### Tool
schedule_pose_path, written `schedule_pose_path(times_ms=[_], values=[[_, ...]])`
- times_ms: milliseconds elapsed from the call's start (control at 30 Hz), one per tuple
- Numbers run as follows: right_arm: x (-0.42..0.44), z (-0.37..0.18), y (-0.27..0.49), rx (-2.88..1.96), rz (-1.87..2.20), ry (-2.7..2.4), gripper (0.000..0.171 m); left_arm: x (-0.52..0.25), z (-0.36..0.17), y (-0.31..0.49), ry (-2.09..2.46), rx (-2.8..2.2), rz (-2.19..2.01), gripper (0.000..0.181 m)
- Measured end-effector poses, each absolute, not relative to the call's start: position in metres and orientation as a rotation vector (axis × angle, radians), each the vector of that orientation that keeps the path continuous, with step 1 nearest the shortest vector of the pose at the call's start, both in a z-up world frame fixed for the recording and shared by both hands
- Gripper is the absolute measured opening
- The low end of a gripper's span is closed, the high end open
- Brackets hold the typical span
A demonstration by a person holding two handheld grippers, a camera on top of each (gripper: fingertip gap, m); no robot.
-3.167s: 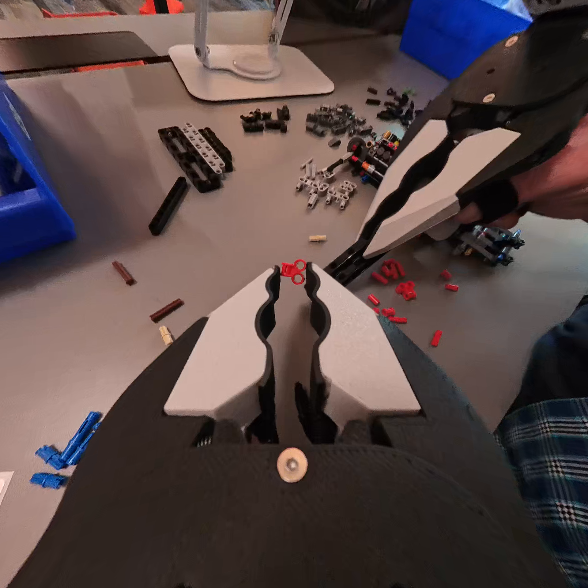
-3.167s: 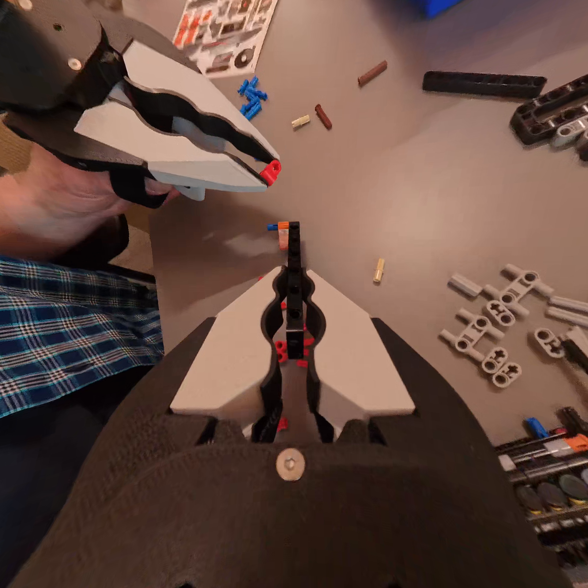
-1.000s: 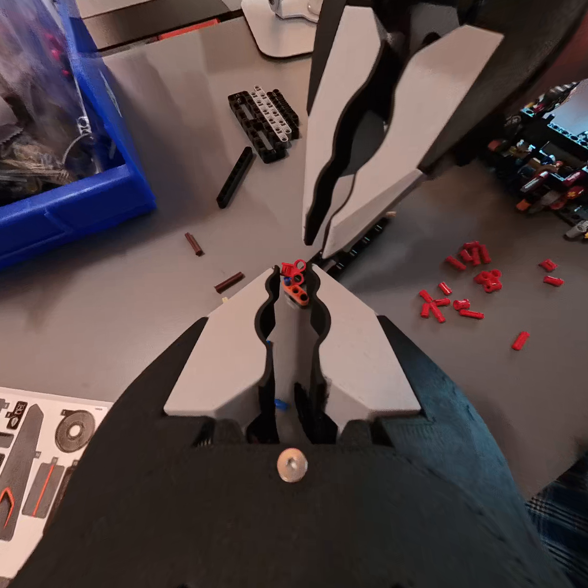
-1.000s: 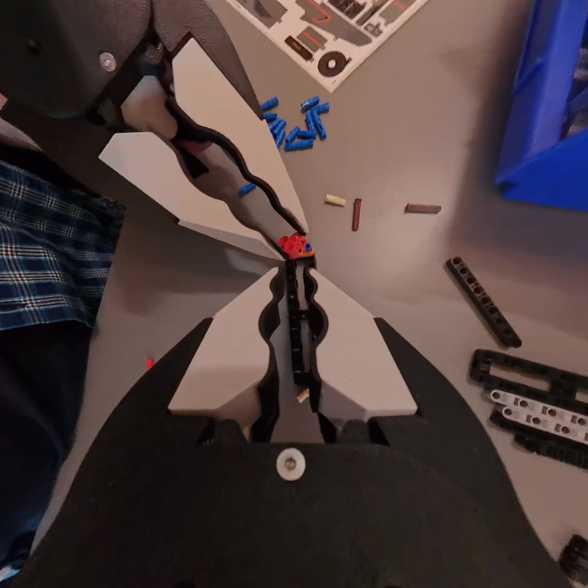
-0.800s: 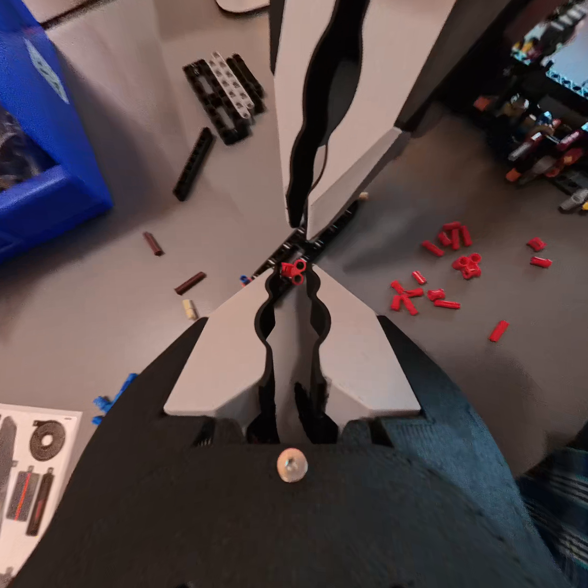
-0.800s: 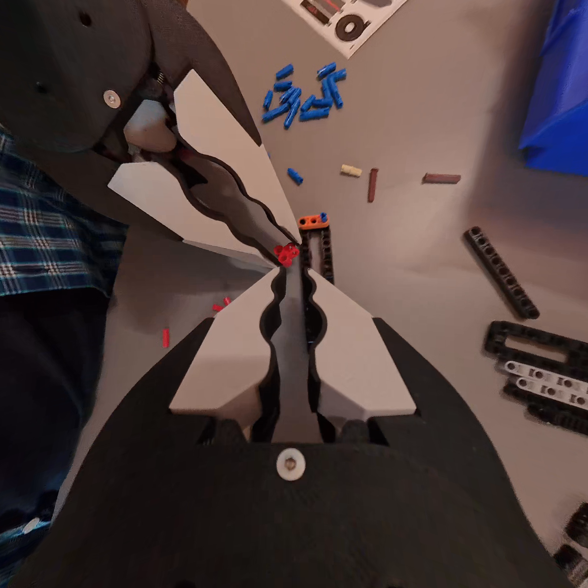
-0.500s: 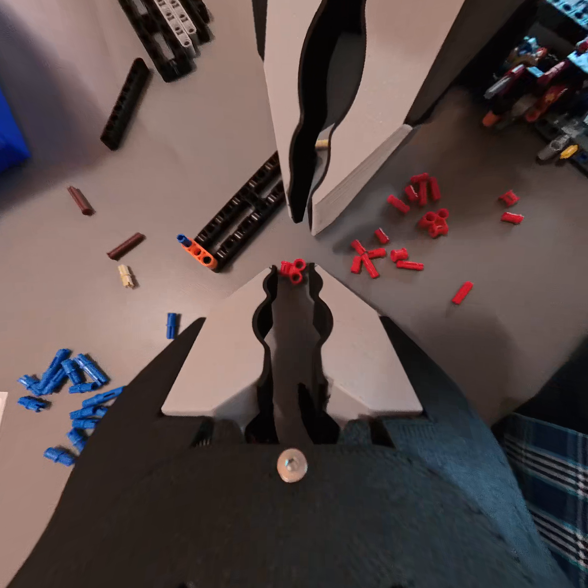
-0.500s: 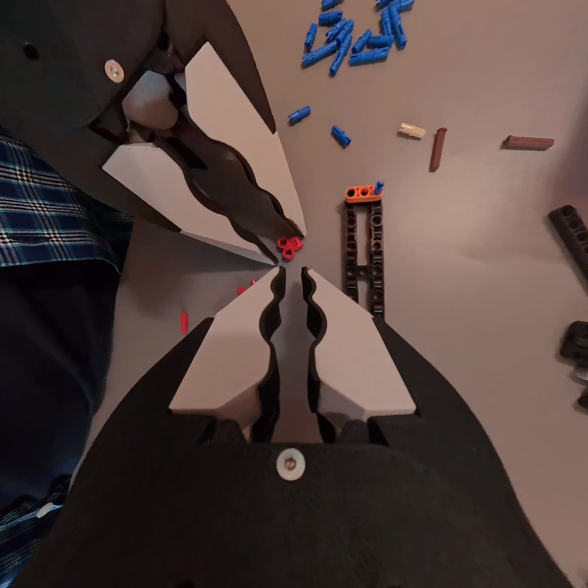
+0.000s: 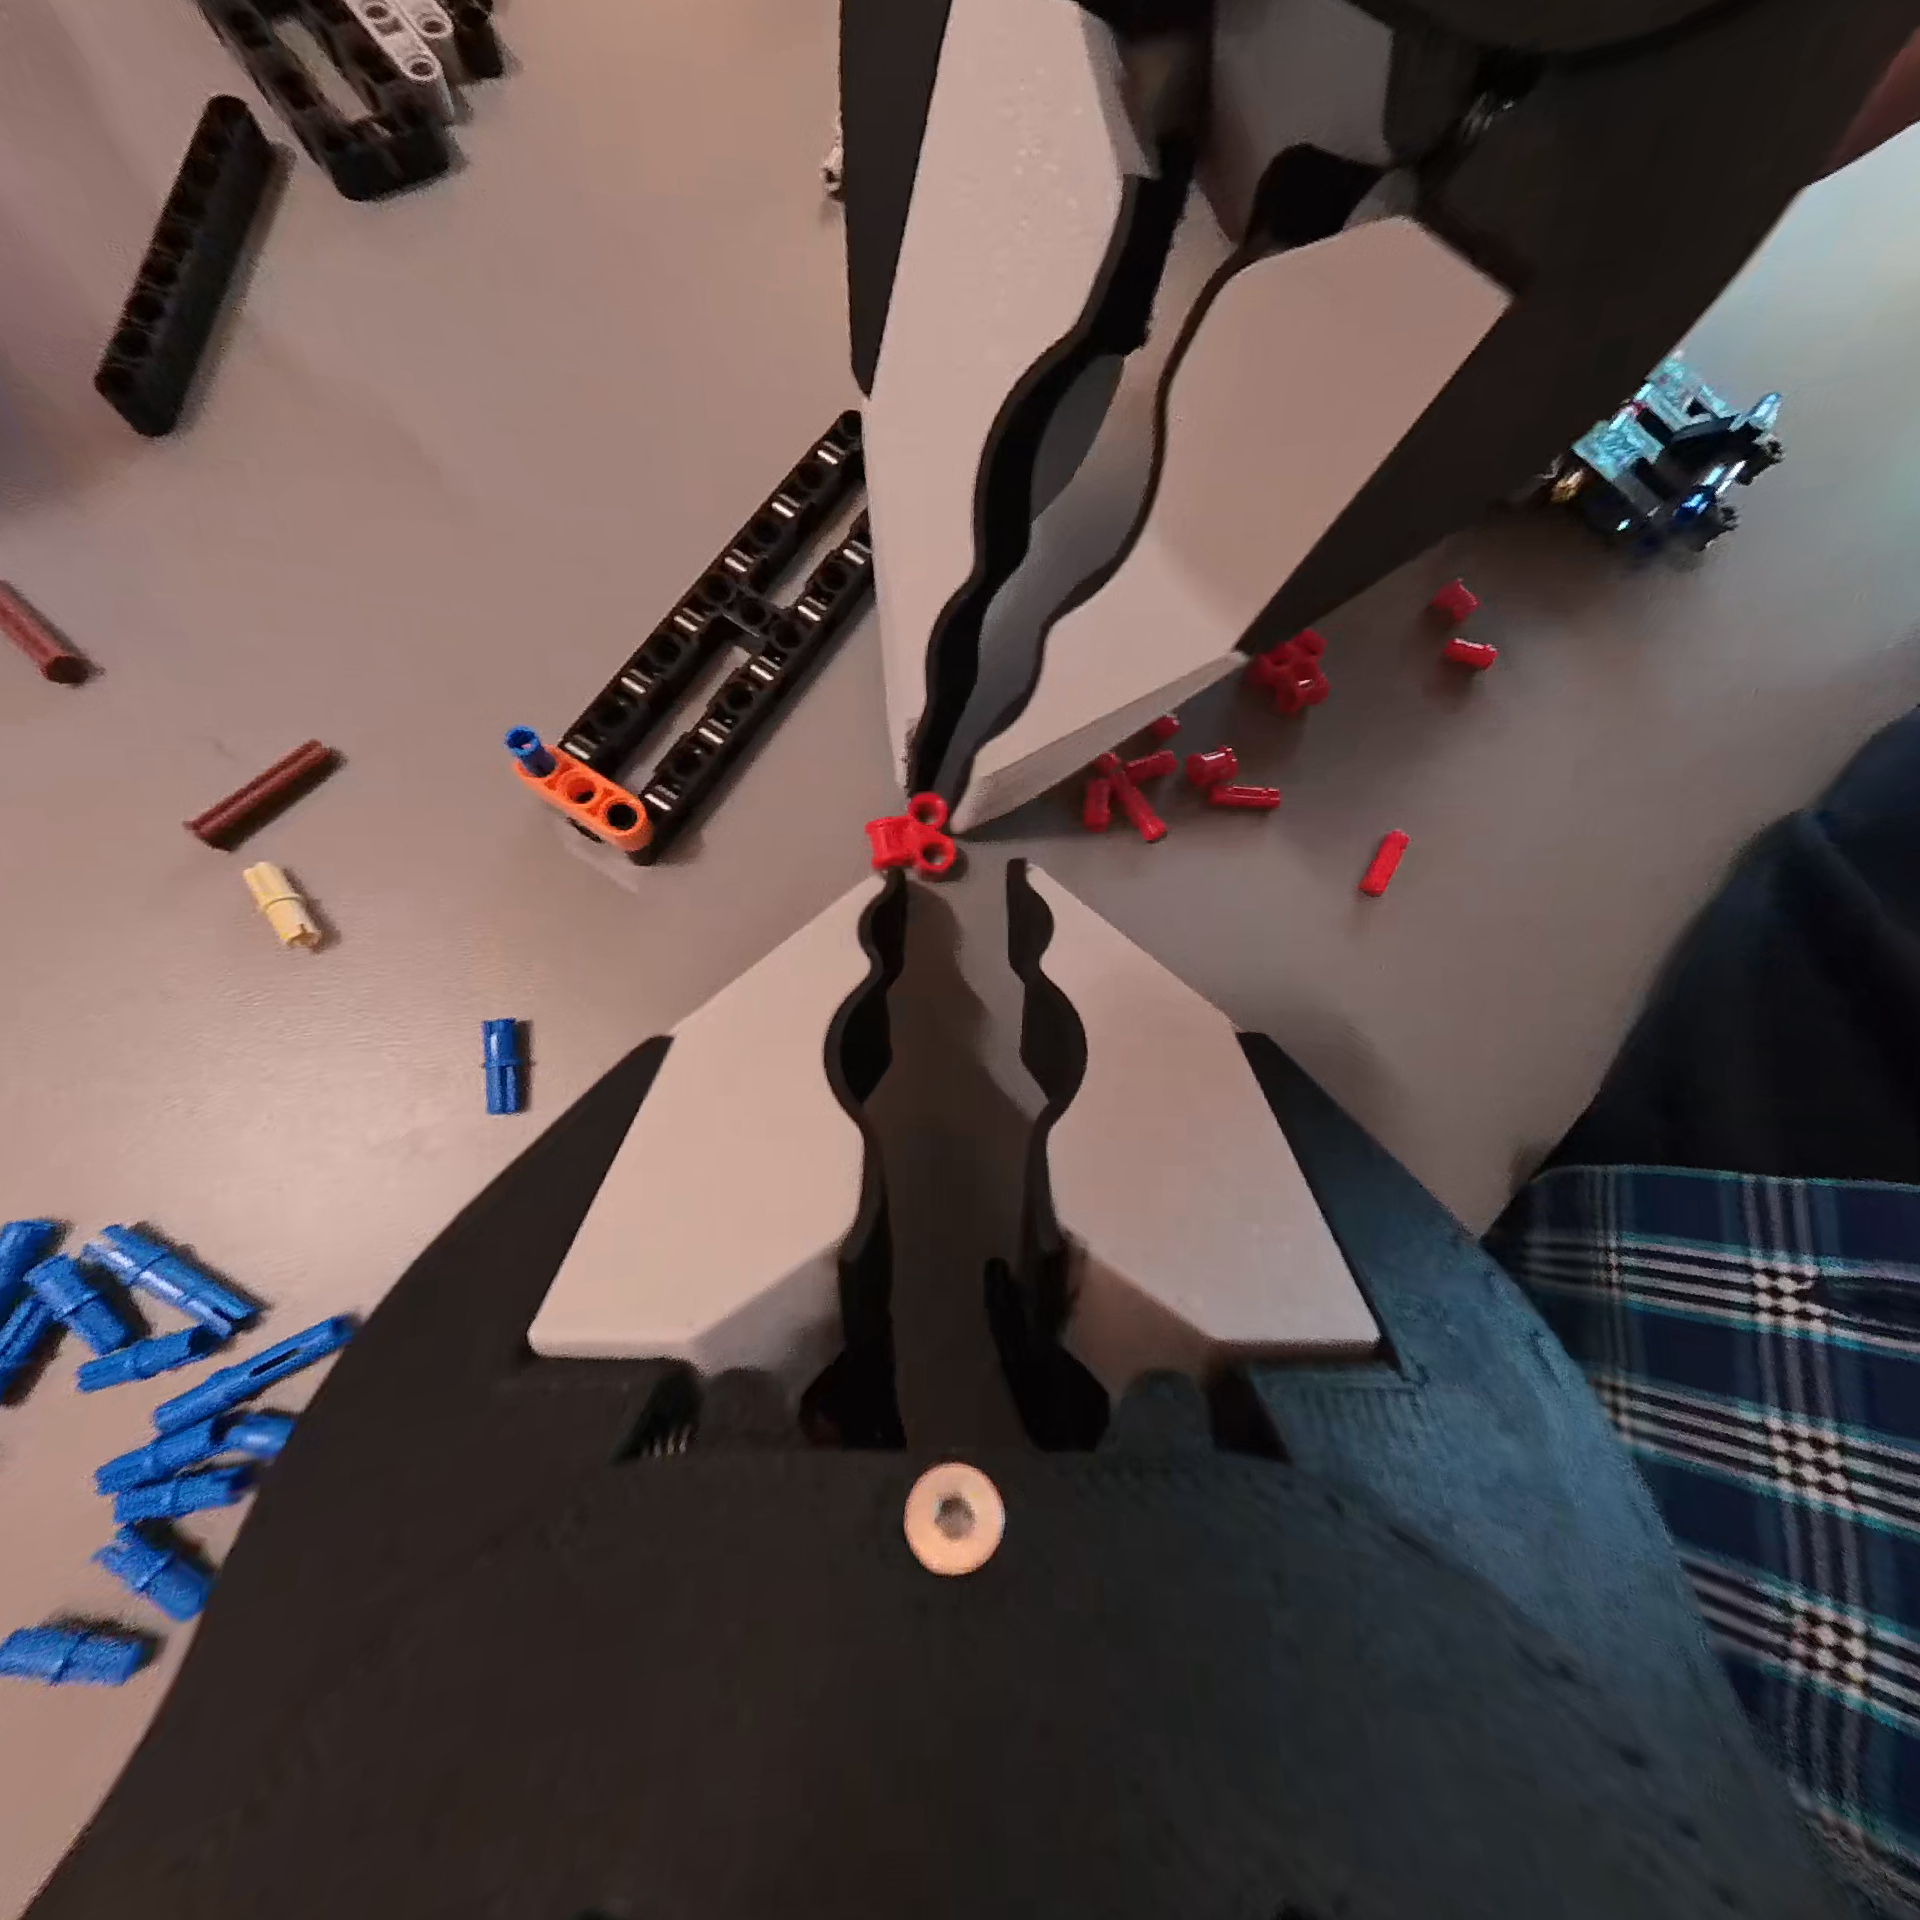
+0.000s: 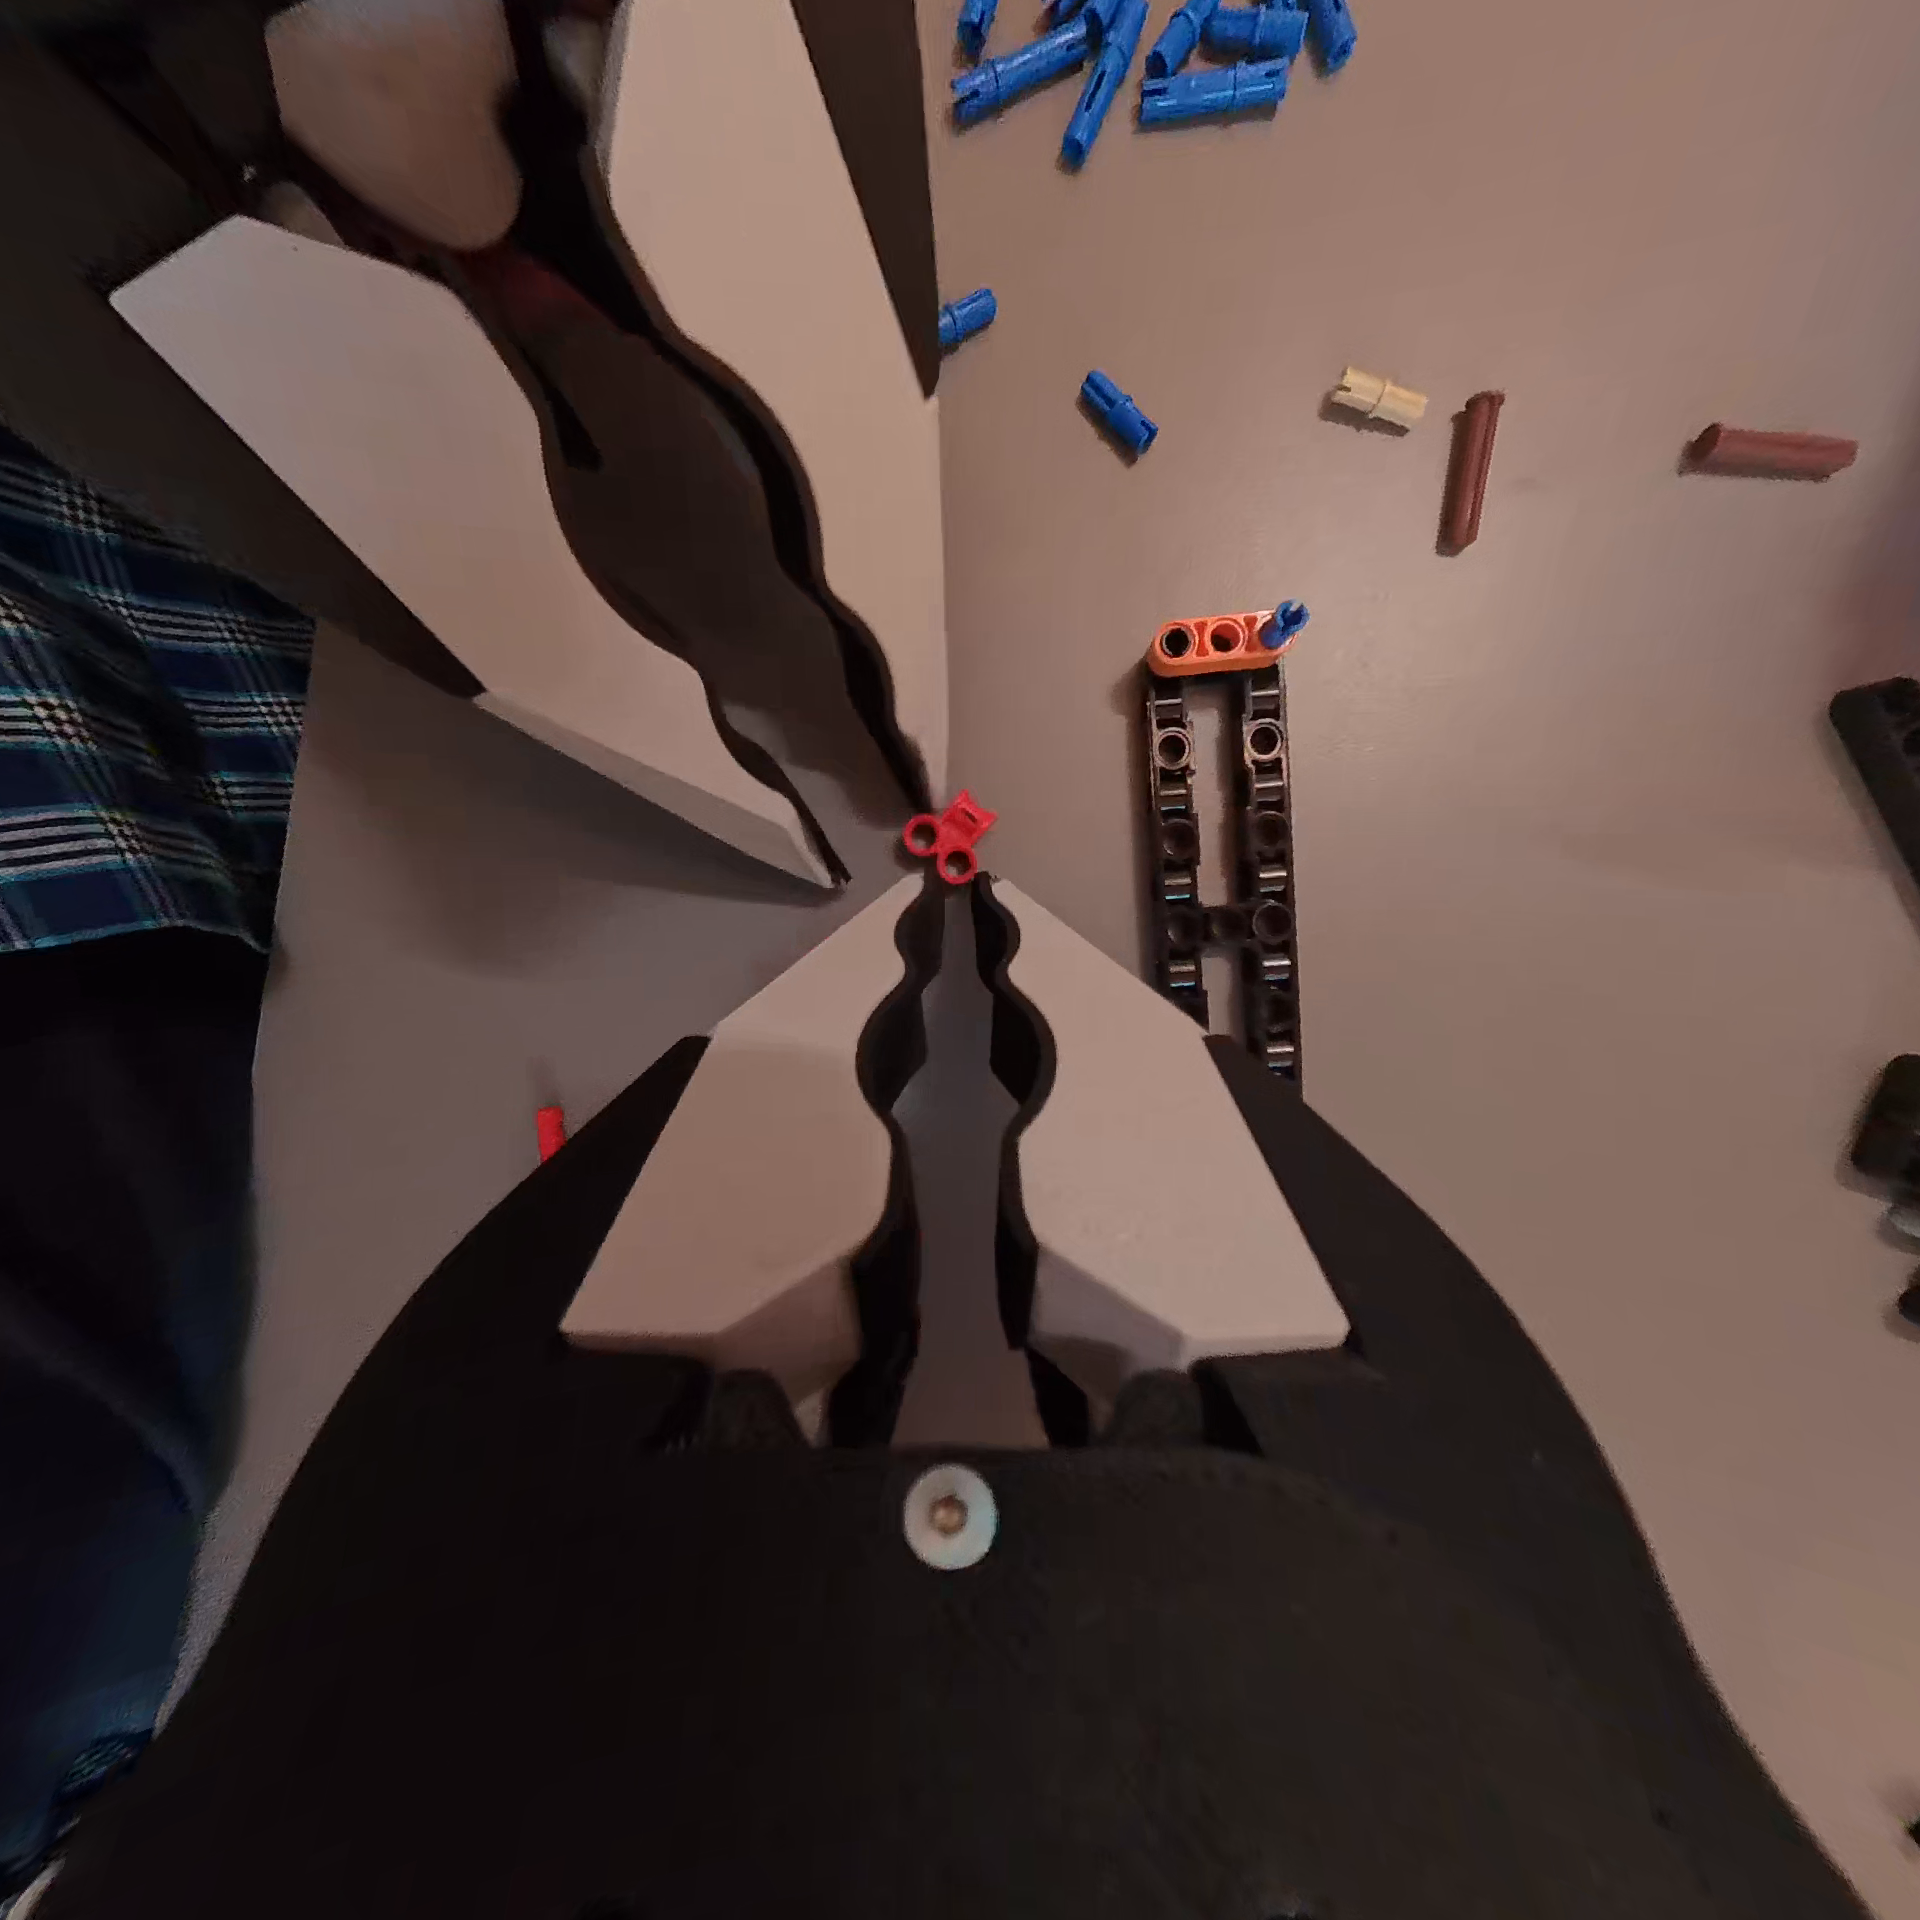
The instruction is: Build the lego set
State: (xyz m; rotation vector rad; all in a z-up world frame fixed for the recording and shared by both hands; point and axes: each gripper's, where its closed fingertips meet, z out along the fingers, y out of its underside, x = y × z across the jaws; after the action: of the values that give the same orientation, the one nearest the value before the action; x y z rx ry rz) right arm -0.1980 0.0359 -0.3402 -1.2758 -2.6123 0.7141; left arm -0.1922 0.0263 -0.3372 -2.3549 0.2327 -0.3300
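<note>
While the small red connector (image 9: 912, 840) hangs between our two tools just beside the orange-capped black frame (image 9: 727, 644), we judge this a handover: the right gripper (image 10: 948, 883) is pinched narrow on it, the left gripper (image 9: 951, 873) parted and letting go. Next comes carrying it to the frame and lining up its holes. Blur and the fingertips hide how firm the pinch is.

red connector (image 9: 912, 834) | small, 2 ring holes plus a clip end | held off the grey worktop (image 9: 416, 416) at my right tips | black ladder frame (image 9: 727, 644) | flat on worktop, orange 3-hole beam (image 9: 584, 792) across its end, blue pin (image 9: 528, 746) upright in 1 end hole
</note>
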Motion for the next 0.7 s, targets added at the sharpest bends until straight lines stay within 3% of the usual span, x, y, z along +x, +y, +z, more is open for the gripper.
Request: schedule_pose_path(times_ms=[333, 567, 700], values=[[-0.198, -0.331, 0.035, -1.168, 0.751, -2.635, 0.01, -0.186, -0.32, 0.022, 0.218, -2.251, -0.378, 0.014], [-0.196, -0.332, 0.035, -1.151, 0.746, -2.654, 0.011, -0.204, -0.327, 0.025, 0.385, -2.308, -0.214, 0.027], [-0.195, -0.334, 0.036, -1.164, 0.755, -2.652, 0.011, -0.199, -0.333, 0.028, 0.496, -2.332, -0.217, 0.02]])
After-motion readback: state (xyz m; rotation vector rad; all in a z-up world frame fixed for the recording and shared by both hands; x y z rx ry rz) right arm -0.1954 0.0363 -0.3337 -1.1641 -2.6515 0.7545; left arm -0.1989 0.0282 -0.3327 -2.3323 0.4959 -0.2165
